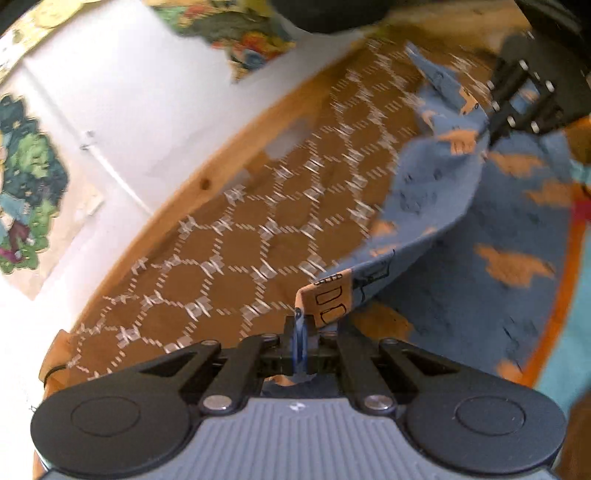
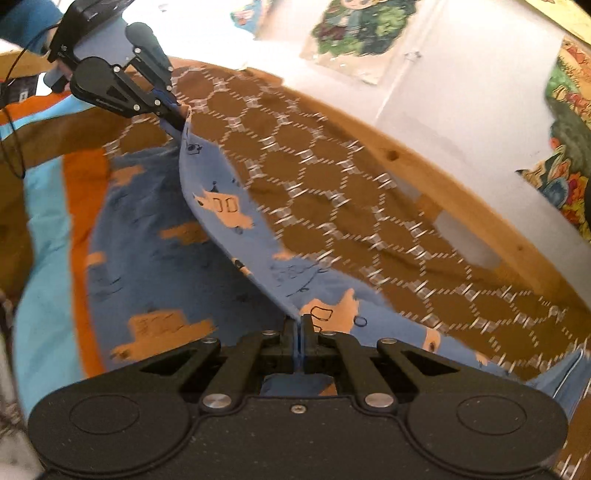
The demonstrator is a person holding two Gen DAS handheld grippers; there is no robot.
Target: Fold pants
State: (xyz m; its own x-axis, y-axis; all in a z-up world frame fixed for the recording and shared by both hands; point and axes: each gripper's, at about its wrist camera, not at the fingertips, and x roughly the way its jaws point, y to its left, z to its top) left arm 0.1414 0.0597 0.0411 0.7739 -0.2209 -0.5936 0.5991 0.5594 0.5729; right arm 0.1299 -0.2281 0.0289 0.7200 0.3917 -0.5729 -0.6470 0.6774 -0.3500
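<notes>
The pants [image 1: 509, 236] are blue with orange vehicle prints and lie on a brown bedspread [image 1: 236, 258] with a white hexagon pattern. My left gripper [image 1: 300, 325] is shut on one edge of the pants, pinching cloth between its pads. In the right wrist view my right gripper [image 2: 300, 325] is shut on another edge of the pants [image 2: 155, 251]. A raised fold of cloth stretches between the two grips. The left gripper [image 2: 177, 120] shows at the upper left of the right wrist view, and the right gripper [image 1: 493, 134] at the upper right of the left wrist view.
A wooden bed rail [image 1: 207, 177] runs along the far edge of the bedspread, against a white wall [image 1: 122, 74] with colourful posters [image 1: 29, 184]. An orange and light-blue blanket [image 2: 55, 229] lies under the pants. A person's blue sleeve [image 2: 29, 14] shows at the top left.
</notes>
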